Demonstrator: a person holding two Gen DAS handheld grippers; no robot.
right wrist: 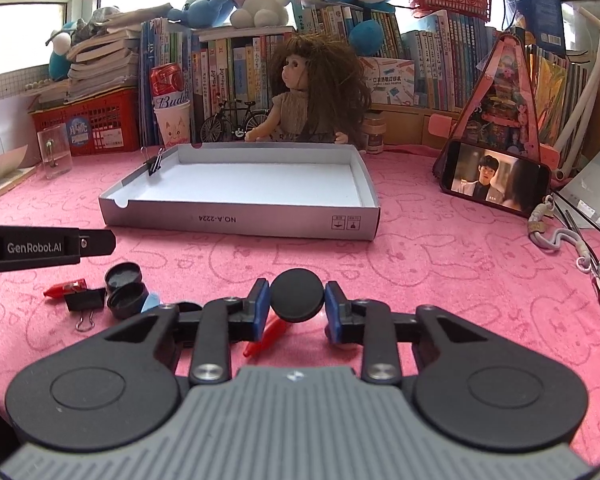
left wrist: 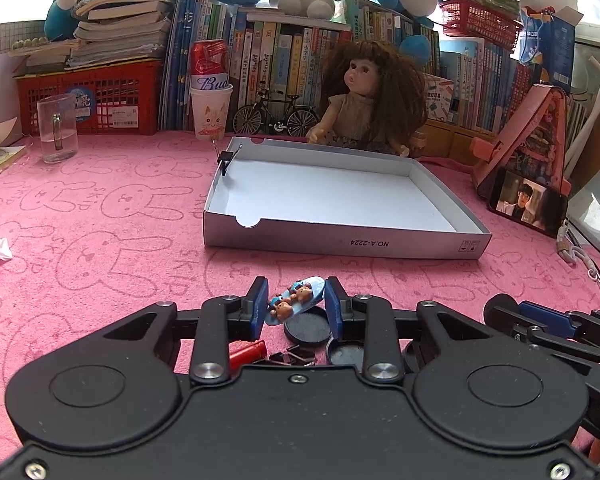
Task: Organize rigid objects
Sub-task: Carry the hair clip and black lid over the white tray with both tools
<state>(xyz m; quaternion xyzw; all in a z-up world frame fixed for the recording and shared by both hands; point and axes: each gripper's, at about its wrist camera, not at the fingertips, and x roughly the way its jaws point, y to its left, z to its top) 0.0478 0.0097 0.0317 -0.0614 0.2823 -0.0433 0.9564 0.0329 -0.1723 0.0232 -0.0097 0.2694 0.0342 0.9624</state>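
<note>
My left gripper (left wrist: pixel 296 306) is shut on a blue oval bear charm (left wrist: pixel 296 300), held tilted just above the pink mat. Under it lie black round lids (left wrist: pixel 306 330), a red lighter (left wrist: pixel 248 354) and dark clips (left wrist: pixel 296 356). My right gripper (right wrist: pixel 296 300) is shut on a black round lid (right wrist: pixel 296 295), held above the mat. A red piece (right wrist: pixel 266 338) lies beneath it. The open white cardboard tray (left wrist: pixel 340 240) sits ahead on the mat, with a black binder clip (left wrist: pixel 226 158) on its left wall; the tray also shows in the right wrist view (right wrist: pixel 240 222).
Left of my right gripper lie two black lids (right wrist: pixel 124 288), a binder clip (right wrist: pixel 84 302) and a red lighter (right wrist: pixel 66 288). A doll (left wrist: pixel 364 100), a toy bicycle (left wrist: pixel 276 116), a cup with a can (left wrist: pixel 210 108), a glass (left wrist: pixel 56 128) and a phone (right wrist: pixel 496 178) stand behind the tray.
</note>
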